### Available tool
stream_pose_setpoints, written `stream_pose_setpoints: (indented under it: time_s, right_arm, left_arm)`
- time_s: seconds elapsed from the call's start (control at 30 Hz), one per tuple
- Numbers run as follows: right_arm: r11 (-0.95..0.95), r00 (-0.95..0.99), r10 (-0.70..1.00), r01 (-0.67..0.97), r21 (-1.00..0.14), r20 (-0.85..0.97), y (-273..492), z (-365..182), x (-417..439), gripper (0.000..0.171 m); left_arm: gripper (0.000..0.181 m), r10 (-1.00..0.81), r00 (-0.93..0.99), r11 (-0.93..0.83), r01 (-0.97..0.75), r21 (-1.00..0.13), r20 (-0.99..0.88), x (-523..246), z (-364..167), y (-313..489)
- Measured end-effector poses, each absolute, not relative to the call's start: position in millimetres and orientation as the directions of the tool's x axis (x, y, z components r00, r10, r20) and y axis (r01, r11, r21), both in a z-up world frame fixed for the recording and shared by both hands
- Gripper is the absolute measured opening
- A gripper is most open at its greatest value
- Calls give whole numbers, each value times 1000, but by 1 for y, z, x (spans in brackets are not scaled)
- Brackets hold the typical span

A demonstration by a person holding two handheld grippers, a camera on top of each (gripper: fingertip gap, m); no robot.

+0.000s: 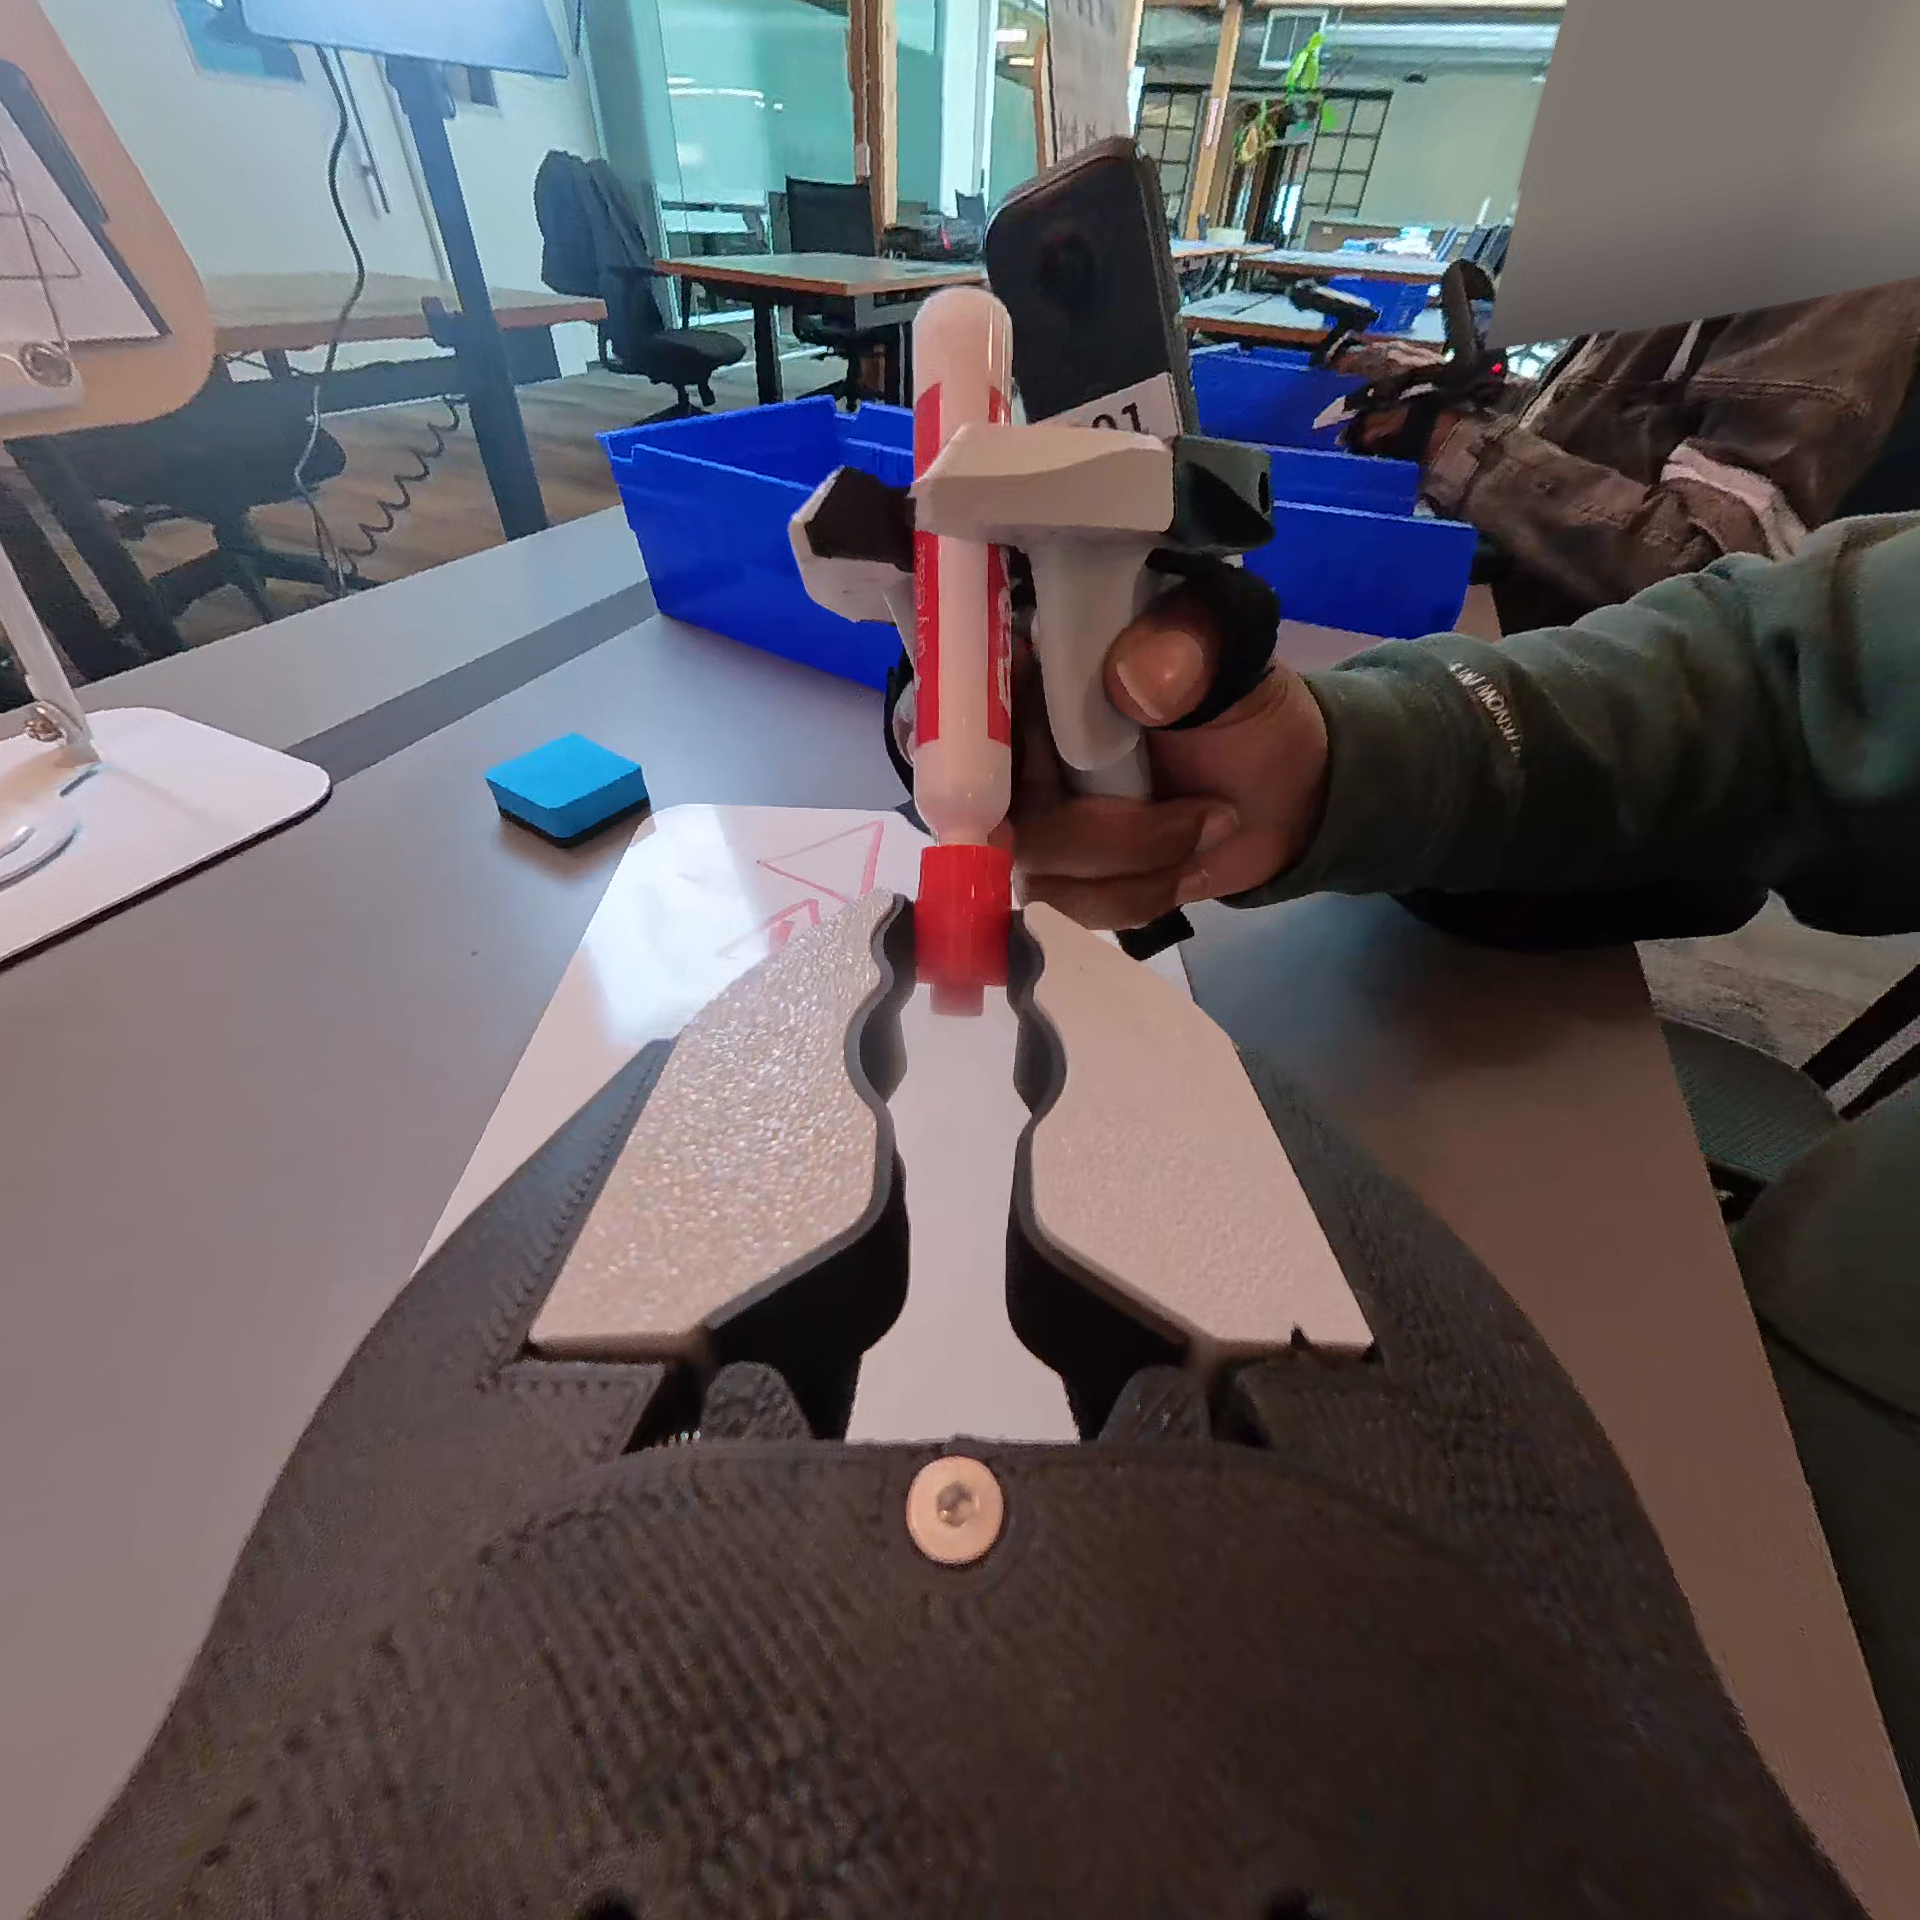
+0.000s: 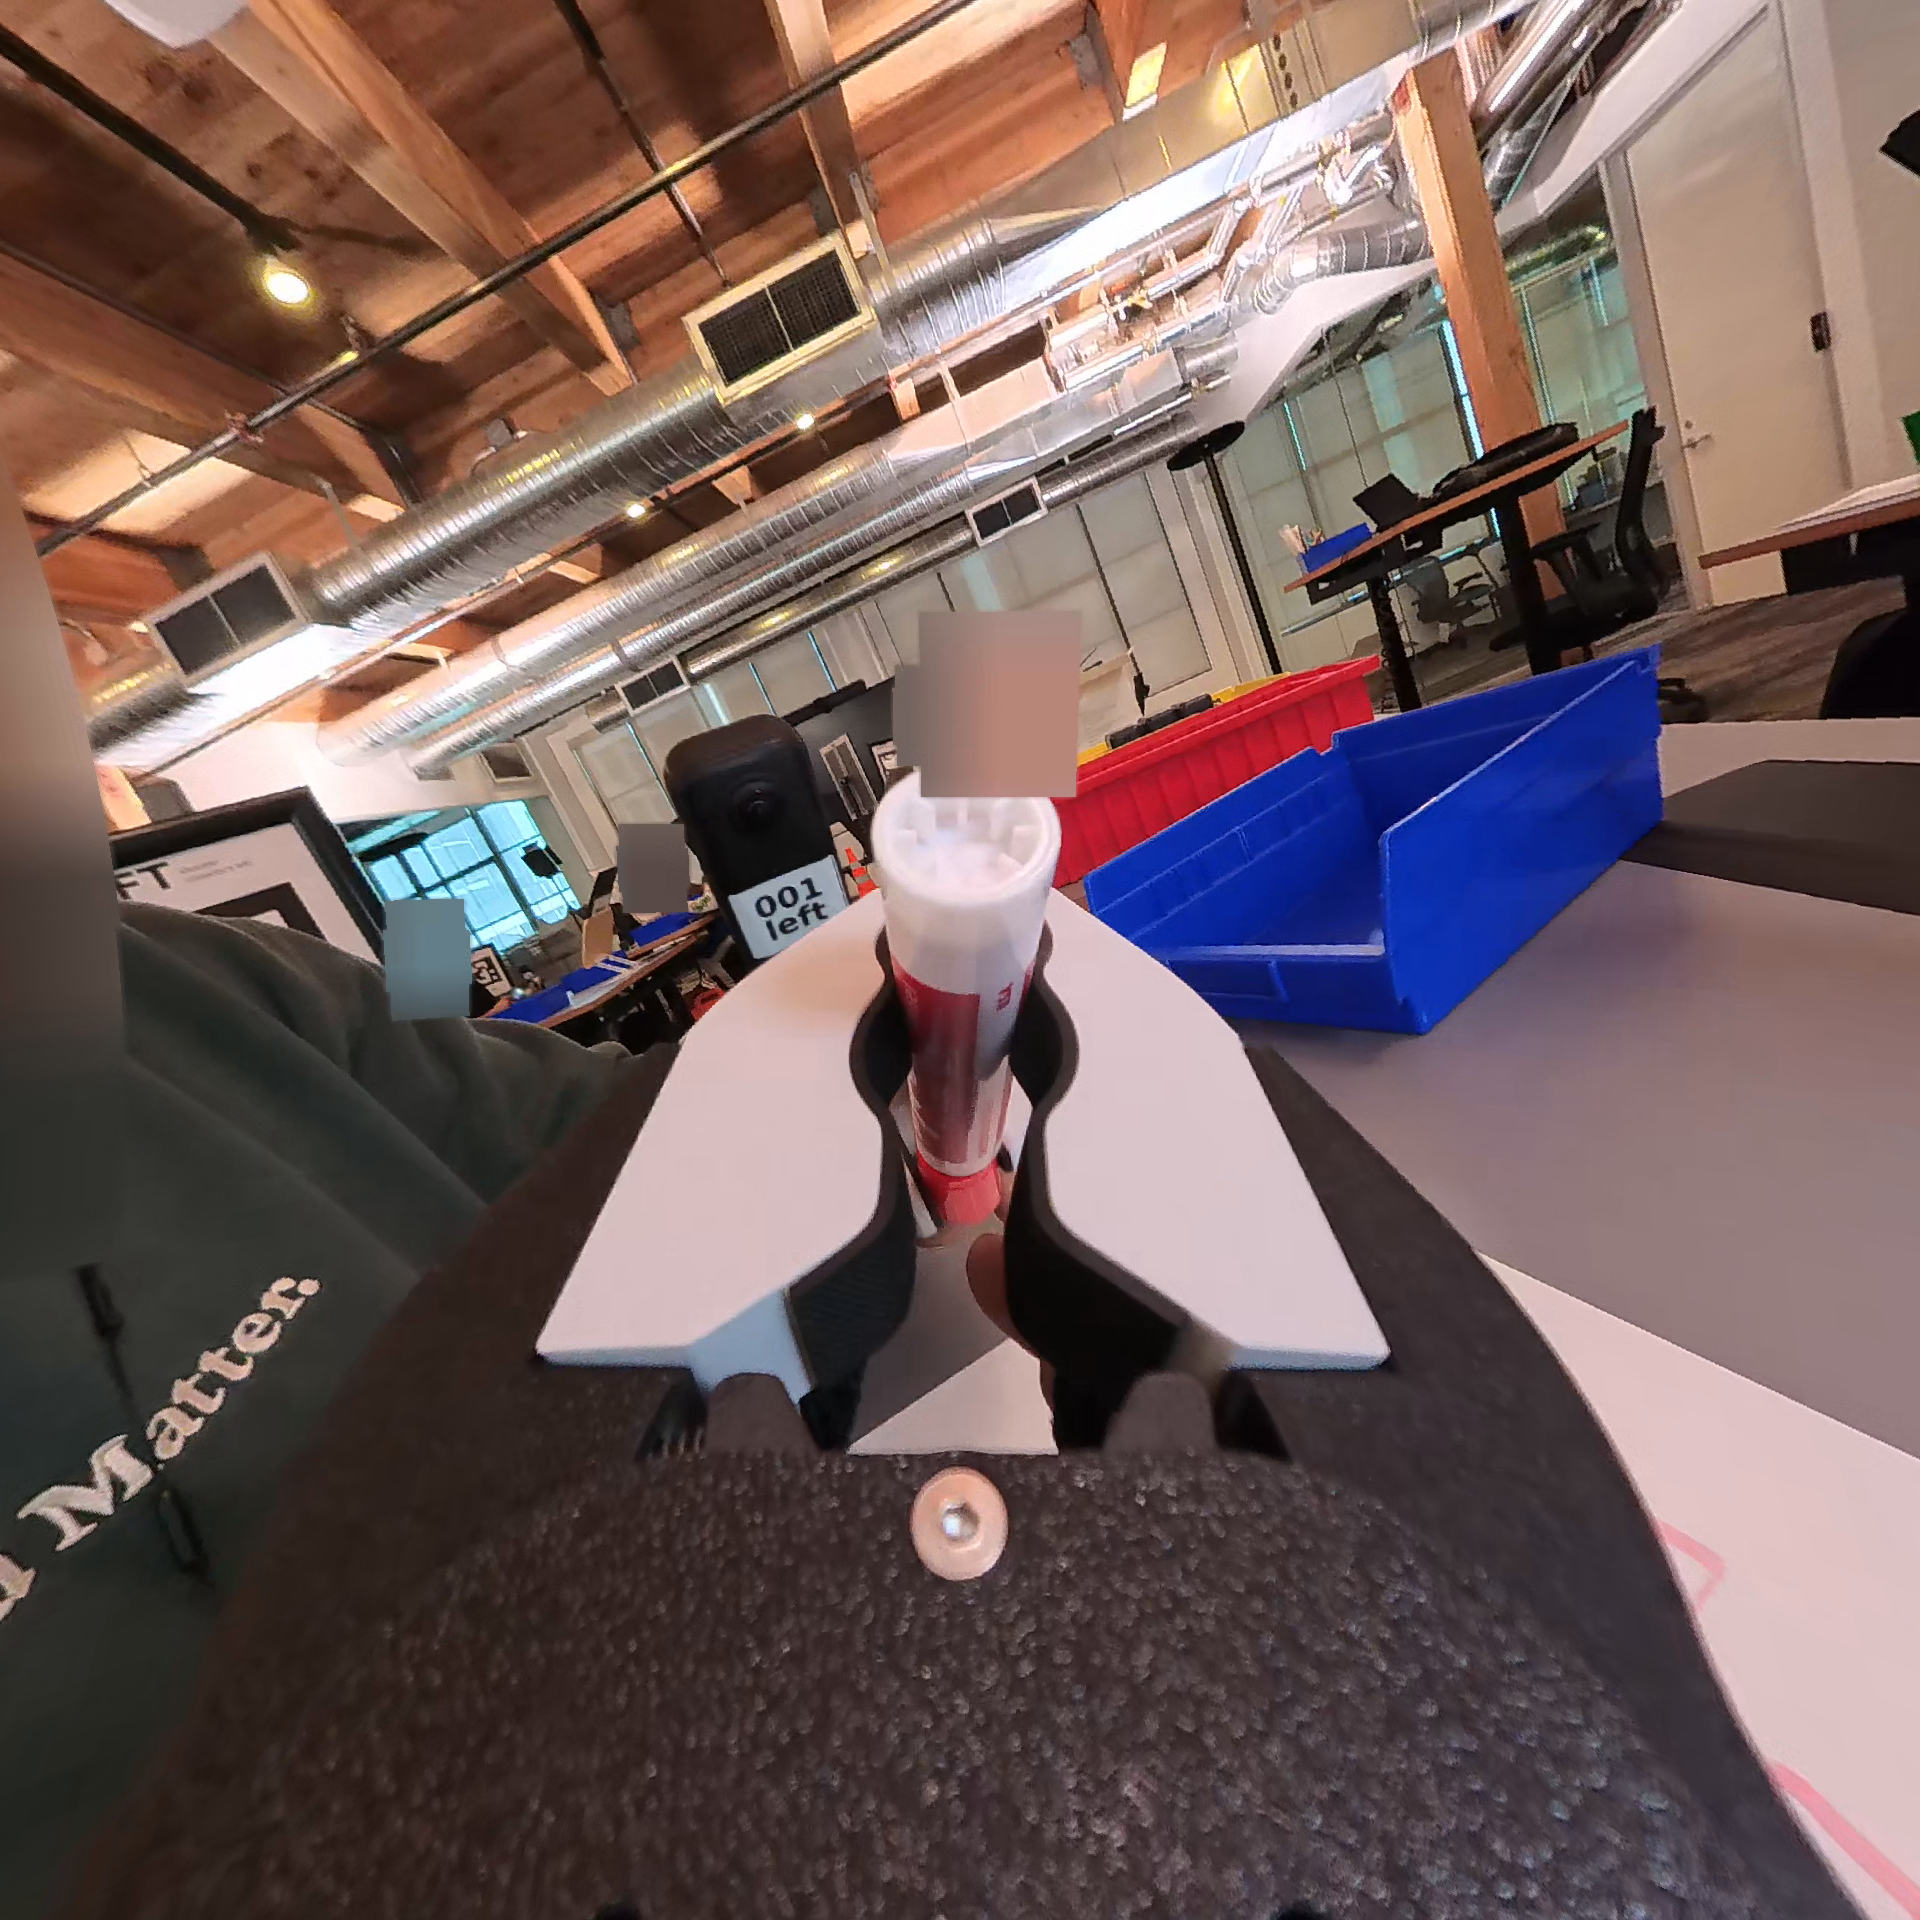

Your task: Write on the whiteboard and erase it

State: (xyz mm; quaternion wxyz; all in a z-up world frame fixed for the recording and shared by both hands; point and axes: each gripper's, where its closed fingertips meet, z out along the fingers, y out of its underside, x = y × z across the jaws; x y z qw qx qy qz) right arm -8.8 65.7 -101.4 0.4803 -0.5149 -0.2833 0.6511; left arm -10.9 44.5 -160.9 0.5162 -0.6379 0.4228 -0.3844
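The whiteboard (image 1: 727, 997) lies flat on the grey table (image 1: 260, 1039) at mid-frame, with faint red triangles drawn on it. The marker (image 1: 961, 582) stands upright above it in the left wrist view. The right gripper (image 1: 914, 509) is clamped on its white barrel. The left gripper (image 1: 961, 961) is closed around its red cap (image 1: 963, 925) at the lower end. A blue eraser (image 1: 566, 784) sits left of the board, and blue bins (image 1: 727, 520) stand behind it.

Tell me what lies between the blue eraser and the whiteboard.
Nothing: in the left wrist view, only bare grey table separates the eraser from the whiteboard.
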Motion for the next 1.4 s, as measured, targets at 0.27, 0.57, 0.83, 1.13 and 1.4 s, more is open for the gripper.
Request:
stream_pose_setpoints:
  time_s: [0.27, 0.57, 0.83, 1.13, 1.4]
  right_arm:
    - [-164, 101, 978, -175, -971, -183, 55, -105, -25, 18]
    - [133, 173, 975, 42, -990, 138, 30, -90, -38, 18]
    - [16, 136, 991, -44, -999, 10, 35, -97, -33, 18]
    - [-64, 137, 989, 91, -994, -51, 44, -102, -35, 29]
    - [-32, 87, 996, 238, -971, -12, 42, -96, -15, 43]
  left_arm:
    - [17, -924, 378, -55, -294, -954, -64, -9, -177, 47]
    - [18, -880, 359, 199, -317, -927, -312, -4, -160, 39]
    - [18, -922, 346, 83, -264, -961, -175, -4, -168, 37]
    - [18, -966, 256, -78, -151, -985, 37, 1, -170, 28]
    - [18, -962, 271, -44, -239, -970, -23, -18, -176, 36]
